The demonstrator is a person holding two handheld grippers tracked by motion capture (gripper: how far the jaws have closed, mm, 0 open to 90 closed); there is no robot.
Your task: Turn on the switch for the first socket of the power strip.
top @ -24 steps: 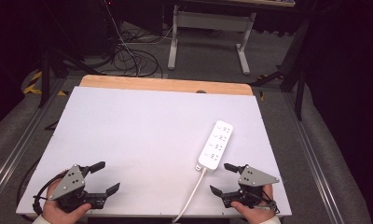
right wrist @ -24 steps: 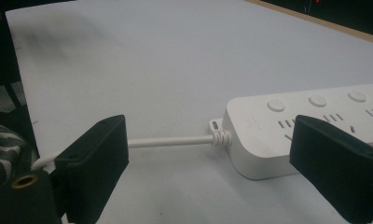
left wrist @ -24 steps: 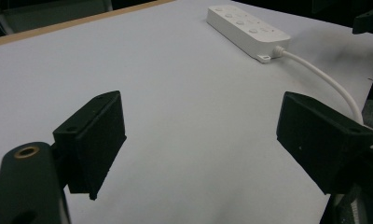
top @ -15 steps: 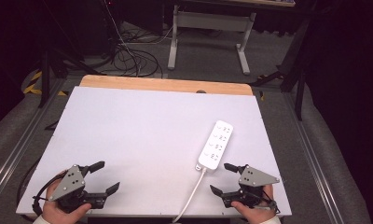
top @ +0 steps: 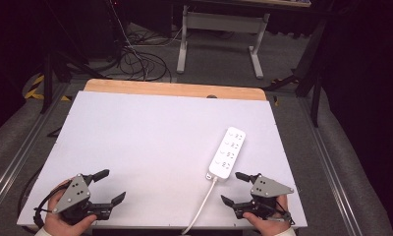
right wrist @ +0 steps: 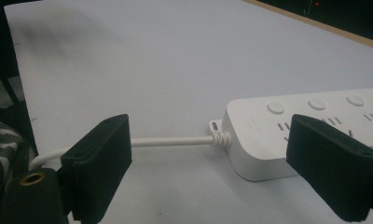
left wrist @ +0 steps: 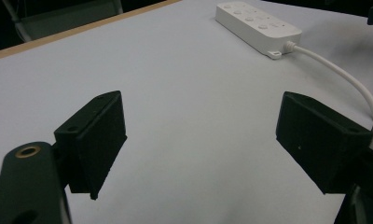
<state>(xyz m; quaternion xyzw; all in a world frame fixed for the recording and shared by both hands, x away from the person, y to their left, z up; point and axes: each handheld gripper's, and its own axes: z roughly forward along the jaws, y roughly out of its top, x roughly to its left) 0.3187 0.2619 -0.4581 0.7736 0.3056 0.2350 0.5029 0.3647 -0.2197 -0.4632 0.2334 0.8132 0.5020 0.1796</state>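
Hand-held grippers [top: 105, 186] [top: 238, 187] low at table [top: 150, 132] edge, jaws apart.

Running off the worktop's near edge: thin white power cable [top: 199, 209]; cropping the long white plastic power strip [right wrist: 315, 126] at right.

Power strip [top: 228, 153] lies on the table [top: 135, 142], right of centre, long axis running near-to-far w/ slight tilt. Its cable [top: 200, 205] leaves the near end and runs off the table's near edge. Left gripper [top: 106, 187] sits at near-left corner, right gripper [top: 235, 188] at near-right, just before the strip's near end, cable to its left. Both well apart, w/ bare table btwn them. Behind the table, on the floor: a desk frame [top: 219, 37] and loose cables [top: 135, 59].
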